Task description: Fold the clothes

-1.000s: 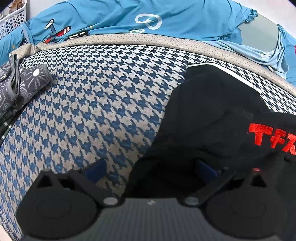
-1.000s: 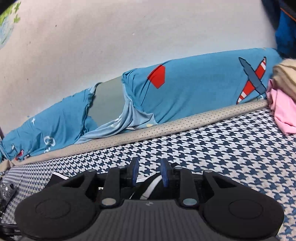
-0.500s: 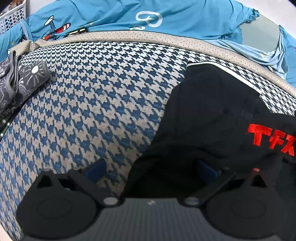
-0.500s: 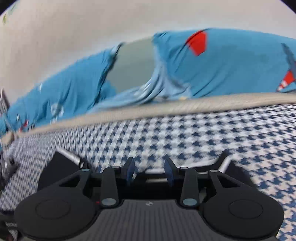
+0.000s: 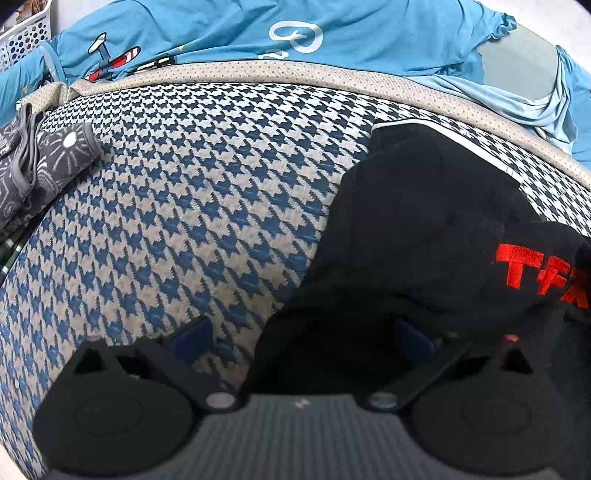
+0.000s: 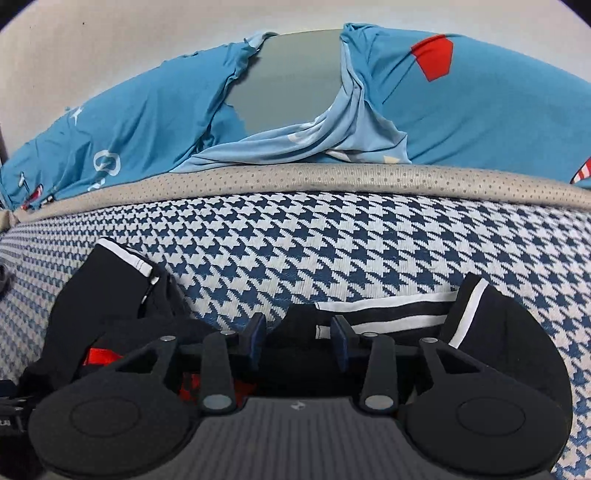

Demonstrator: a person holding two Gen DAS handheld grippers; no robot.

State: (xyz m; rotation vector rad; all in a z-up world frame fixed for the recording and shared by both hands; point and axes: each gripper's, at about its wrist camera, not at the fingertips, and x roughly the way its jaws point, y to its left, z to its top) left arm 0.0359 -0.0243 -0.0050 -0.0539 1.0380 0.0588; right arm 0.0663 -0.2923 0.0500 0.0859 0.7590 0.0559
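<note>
Both tongs stand apart: our left tongs wide, our right tongs narrower over black cloth. We see a rumpled black garment with white trim and red lettering on the houndstooth bed.

I read red embroidered "TFX", cut off at frame edge, on the crumpled black fabric garment. Nothing else legible; white marks on blue printed sheet unclear.

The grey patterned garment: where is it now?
In the left wrist view, the grey patterned garment lies at the far left edge of the houndstooth mat, well apart from the black garment.
</note>
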